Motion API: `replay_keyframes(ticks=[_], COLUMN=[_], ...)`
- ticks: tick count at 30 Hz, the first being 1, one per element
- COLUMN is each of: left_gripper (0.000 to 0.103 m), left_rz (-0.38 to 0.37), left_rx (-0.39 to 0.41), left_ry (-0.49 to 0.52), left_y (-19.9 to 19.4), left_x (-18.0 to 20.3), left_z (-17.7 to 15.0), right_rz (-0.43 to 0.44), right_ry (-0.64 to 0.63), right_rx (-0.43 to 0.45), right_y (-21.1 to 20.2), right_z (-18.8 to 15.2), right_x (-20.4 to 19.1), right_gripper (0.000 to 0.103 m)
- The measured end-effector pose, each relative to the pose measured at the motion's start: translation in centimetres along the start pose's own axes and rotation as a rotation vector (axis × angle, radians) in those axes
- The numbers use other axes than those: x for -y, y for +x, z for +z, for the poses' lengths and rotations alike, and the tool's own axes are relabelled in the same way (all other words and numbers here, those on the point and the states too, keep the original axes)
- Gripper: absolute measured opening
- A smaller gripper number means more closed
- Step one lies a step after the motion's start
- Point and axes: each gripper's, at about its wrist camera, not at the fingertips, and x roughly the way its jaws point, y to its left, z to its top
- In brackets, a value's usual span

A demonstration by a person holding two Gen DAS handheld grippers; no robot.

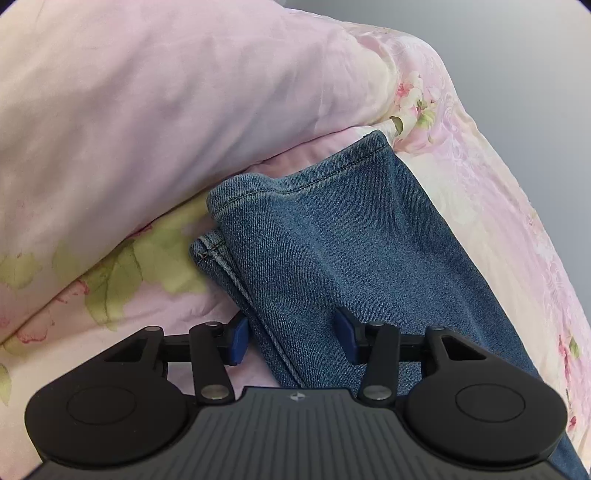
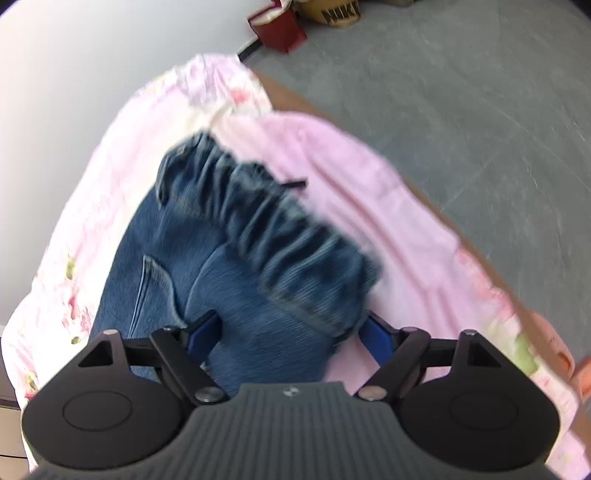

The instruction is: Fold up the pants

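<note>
Blue denim pants lie on a pink floral bed sheet (image 2: pixel 399 229). The left wrist view shows the two leg ends (image 1: pixel 332 229) stacked, hems toward the pillow. My left gripper (image 1: pixel 292 336) stands open over the near-left edge of the legs; the left pad (image 1: pixel 240 339) is beside the side seam and the right pad rests on top of the denim. The right wrist view, which is blurred, shows the gathered elastic waistband (image 2: pixel 280 229) and a back pocket (image 2: pixel 159 280). My right gripper (image 2: pixel 291 332) is open wide, its jaws straddling the hip and waistband corner without pinching it.
A big pale pink pillow or duvet (image 1: pixel 166 110) bulges right behind the leg hems. The sheet's edge (image 1: pixel 517 229) drops off to the right. Beyond the bed there is grey floor (image 2: pixel 461 92), with a red box (image 2: pixel 280 29) and a woven basket (image 2: pixel 332 13) at the far end.
</note>
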Motion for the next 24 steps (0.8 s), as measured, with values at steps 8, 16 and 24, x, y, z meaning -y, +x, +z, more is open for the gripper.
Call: replay_keyframes(ticks=[8,16,24], left_gripper=[0.039,0.015,0.014], left_rz=[0.061,0.113,0.137], left_rx=[0.024,0.032,0.016], left_ry=[-0.013,0.075,0.149], left_y=[-0.1,-1.6,-0.7], left_x=[0.9,2.5,3.1], left_z=[-0.1,0.7,0.6], right_rz=[0.085,0.008,-0.105], right_ry=[0.03,-0.191,-0.149], right_rx=[0.066,0.238,0.179], right_y=[1.5,-6.4,-3.7], right_z=[0.4,-0.9,-1.0], right_x=[1.5,-3.4,-0.1], right_gripper=[0.071,0.031,0.029])
